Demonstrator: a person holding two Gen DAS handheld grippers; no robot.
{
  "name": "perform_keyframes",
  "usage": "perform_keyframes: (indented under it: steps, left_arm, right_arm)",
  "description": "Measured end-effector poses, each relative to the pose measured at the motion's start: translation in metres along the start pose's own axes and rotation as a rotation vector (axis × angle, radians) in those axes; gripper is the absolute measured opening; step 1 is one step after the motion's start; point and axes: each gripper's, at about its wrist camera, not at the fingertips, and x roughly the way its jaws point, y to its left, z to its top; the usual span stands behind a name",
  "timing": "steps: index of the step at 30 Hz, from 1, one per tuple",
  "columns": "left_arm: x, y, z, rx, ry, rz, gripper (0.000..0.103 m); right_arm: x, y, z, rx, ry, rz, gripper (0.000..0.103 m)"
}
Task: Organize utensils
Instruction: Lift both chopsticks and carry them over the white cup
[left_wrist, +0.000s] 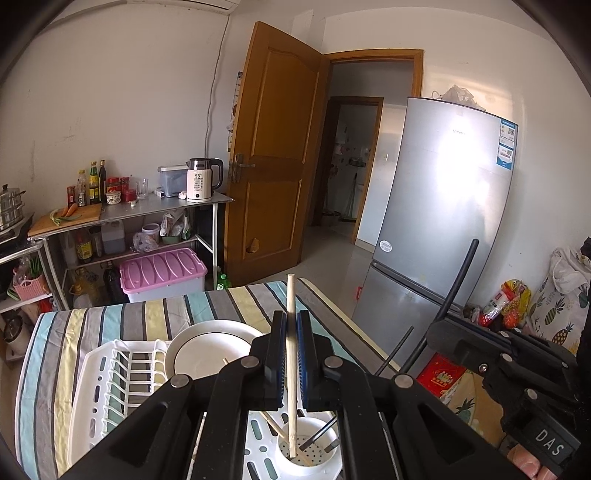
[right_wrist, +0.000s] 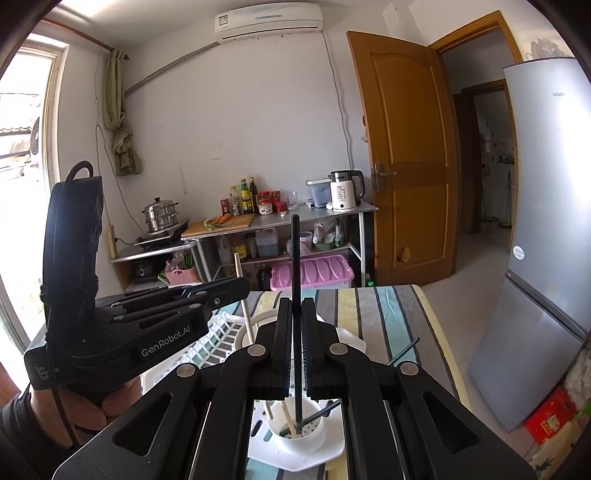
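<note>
Fingers of our left gripper (left_wrist: 291, 354) are pinching a light, stiff wooden chopstick (left_wrist: 291, 295) mid-shaft while our right gripper (right_wrist: 296, 354) is clamping a slippery-looking black chopstick (right_wrist: 295, 258) likewise, both tips dipping into the white utensil cup (right_wrist: 295, 437).

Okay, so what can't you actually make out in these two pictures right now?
- Left wrist view: the white plate's near edge, hidden behind the left hand-held gripper.
- Right wrist view: the black chopstick's lower shaft, hidden by the right hand-held gripper.
- Both views: the utensil cup's outer base, cut off.
</note>
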Motion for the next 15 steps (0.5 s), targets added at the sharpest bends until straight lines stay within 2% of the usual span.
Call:
perform_keyframes:
  steps: [15]
  left_arm:
    - [0.040, 0.013, -0.032, -0.019, 0.075, 0.015, 0.005]
  right_arm:
    - [0.034, -0.017, -0.031, 0.036, 0.096, -0.026, 0.005]
